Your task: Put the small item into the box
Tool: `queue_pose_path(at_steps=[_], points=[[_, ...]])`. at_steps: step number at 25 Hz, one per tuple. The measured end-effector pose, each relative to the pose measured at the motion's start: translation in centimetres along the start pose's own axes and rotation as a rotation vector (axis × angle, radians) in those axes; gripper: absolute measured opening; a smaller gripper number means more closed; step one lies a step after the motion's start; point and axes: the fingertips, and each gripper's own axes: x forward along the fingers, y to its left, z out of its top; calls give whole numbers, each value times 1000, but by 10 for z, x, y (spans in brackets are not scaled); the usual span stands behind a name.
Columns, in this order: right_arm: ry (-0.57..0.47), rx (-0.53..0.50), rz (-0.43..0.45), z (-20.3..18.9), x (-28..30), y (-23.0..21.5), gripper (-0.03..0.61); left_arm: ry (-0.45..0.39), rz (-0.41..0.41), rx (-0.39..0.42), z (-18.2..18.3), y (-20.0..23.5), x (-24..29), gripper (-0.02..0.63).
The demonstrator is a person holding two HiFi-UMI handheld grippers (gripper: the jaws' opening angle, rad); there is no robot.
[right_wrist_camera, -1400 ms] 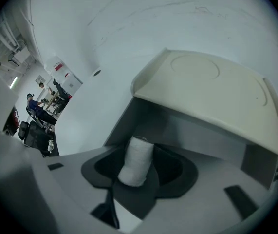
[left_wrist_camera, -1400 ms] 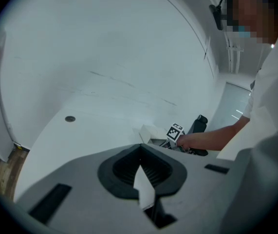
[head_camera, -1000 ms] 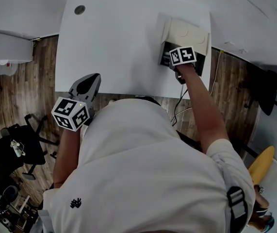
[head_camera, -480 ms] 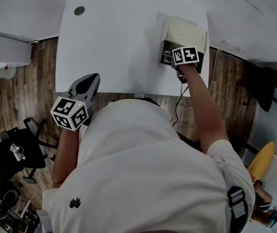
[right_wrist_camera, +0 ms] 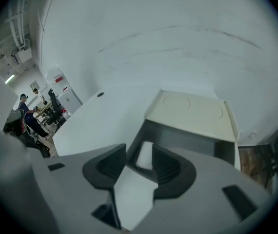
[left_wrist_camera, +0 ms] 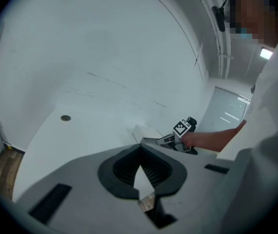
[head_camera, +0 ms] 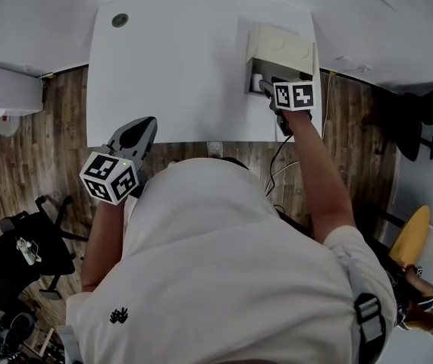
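Note:
The box (head_camera: 299,70) stands at the table's far right, its cream lid (head_camera: 280,49) folded back. A small white item (head_camera: 256,81) lies inside it at the left end. My right gripper (head_camera: 265,88) hovers at the box's near edge. In the right gripper view the white item (right_wrist_camera: 145,158) shows between the jaw tips of the right gripper (right_wrist_camera: 139,148), down in the grey box (right_wrist_camera: 187,141). The jaws are closing and the pads do not touch it. My left gripper (head_camera: 149,121) is shut and empty at the table's near edge, left of the person's body.
The white table (head_camera: 178,67) has a round grommet hole (head_camera: 119,20) at its far left corner. A cable (head_camera: 277,165) hangs off the near edge below the box. Office chairs and clutter stand on the wood floor (head_camera: 26,142) to the left.
My right gripper has drawn back from over the box toward its near edge, and the white item now shows lying in the box. The left gripper has stayed put.

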Motion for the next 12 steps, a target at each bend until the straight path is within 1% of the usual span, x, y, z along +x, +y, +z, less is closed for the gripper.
queue_pose_path(at_steps=[3,4,6,8,12], points=[[-56,1,-21,-2,-18,11,108,-9,-23,-18,-3,2,-6,6],[-75,1,-24,-4,-24,16,79,-10,-28,-18,-3,2,-7,6],[-104,8,-22,-9,-35,26,41,-11,-36,-11,-4,3,-11,6],[-116,25,-22,-20,-42,35,21,-7,-43,-4,-7,5,-16,6],[-131,51,-5,-46,-53,60,11,7,-59,4,-18,7,-26,6]])
